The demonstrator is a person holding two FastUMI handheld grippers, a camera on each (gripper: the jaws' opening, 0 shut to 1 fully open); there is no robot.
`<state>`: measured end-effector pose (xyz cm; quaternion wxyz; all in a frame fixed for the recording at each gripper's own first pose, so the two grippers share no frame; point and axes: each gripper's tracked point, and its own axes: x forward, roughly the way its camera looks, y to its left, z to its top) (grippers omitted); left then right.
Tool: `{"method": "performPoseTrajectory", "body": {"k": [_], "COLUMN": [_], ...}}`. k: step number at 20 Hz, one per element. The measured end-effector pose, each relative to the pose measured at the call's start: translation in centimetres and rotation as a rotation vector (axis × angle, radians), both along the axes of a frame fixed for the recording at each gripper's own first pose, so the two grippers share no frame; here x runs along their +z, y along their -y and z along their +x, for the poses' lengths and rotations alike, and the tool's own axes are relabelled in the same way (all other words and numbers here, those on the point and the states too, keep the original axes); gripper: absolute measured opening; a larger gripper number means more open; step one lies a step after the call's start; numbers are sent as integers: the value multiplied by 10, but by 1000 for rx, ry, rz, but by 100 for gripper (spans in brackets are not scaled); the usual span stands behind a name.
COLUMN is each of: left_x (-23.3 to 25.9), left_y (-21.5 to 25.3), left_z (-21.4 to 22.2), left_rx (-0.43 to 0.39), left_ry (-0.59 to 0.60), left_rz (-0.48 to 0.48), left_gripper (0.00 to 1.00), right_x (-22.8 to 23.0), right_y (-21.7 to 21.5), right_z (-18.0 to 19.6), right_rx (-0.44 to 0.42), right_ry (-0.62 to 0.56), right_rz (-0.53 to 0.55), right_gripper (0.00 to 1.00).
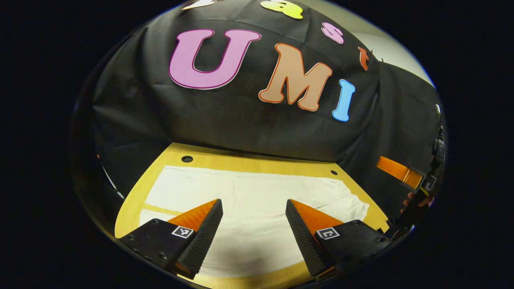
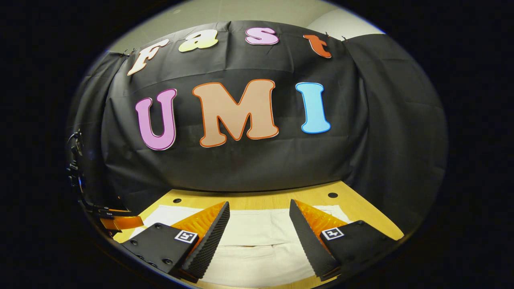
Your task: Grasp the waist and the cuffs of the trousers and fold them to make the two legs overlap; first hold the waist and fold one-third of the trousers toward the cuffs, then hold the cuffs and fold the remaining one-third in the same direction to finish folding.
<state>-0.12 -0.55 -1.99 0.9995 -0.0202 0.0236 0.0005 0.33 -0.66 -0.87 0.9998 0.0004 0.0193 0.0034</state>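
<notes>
White trousers [image 1: 249, 200] lie spread flat across a yellow wooden table [image 1: 225, 157]. In the left gripper view my left gripper [image 1: 254, 208] hovers open just above the cloth, nothing between its fingers. At the right edge of that view the other gripper [image 1: 405, 171] shows, held by a hand [image 1: 417, 200]. In the right gripper view the same white trousers [image 2: 257, 241] run under my right gripper [image 2: 259, 212], which is open and holds nothing. A seam or fold line crosses the cloth between its fingers. The left gripper [image 2: 120, 221] peeks in at the lower left.
The black booth wall [image 2: 257, 168] rises right behind the table's far edge. Small round holes [image 1: 187, 159] mark the table's far corners. Bare wood shows around the cloth at the left and far side.
</notes>
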Motion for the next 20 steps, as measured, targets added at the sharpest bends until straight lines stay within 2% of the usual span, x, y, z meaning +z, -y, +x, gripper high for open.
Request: {"method": "performPoseTrajectory", "body": {"k": [5, 6, 7, 12, 19, 20], "left_x": [-13, -15, -17, -34, -83, -93], "left_y": [3, 3, 4, 2, -26, -35], "left_z": [-16, -15, -16, -16, -16, -16], "left_rx": [2, 0, 0, -33, -130, -135], "left_ry": [-4, -7, -10, -45, -183, -216], "left_rz": [25, 29, 35, 40, 166, 204], "left_gripper": [94, 94, 94, 95, 95, 95], "right_x": [-2, -2, -3, -5, -7, -7], "right_y": [1, 0, -1, 0, 1, 1], "right_z": [-1, -1, -2, -1, 0, 0], "right_rx": [2, 4, 6, 9, -3, -7], "right_ry": [-6, -3, -3, -19, -29, -28], "right_rz": [-17, -19, -18, -38, -42, -48], "right_gripper": [96, 92, 96, 96, 96, 92]}}
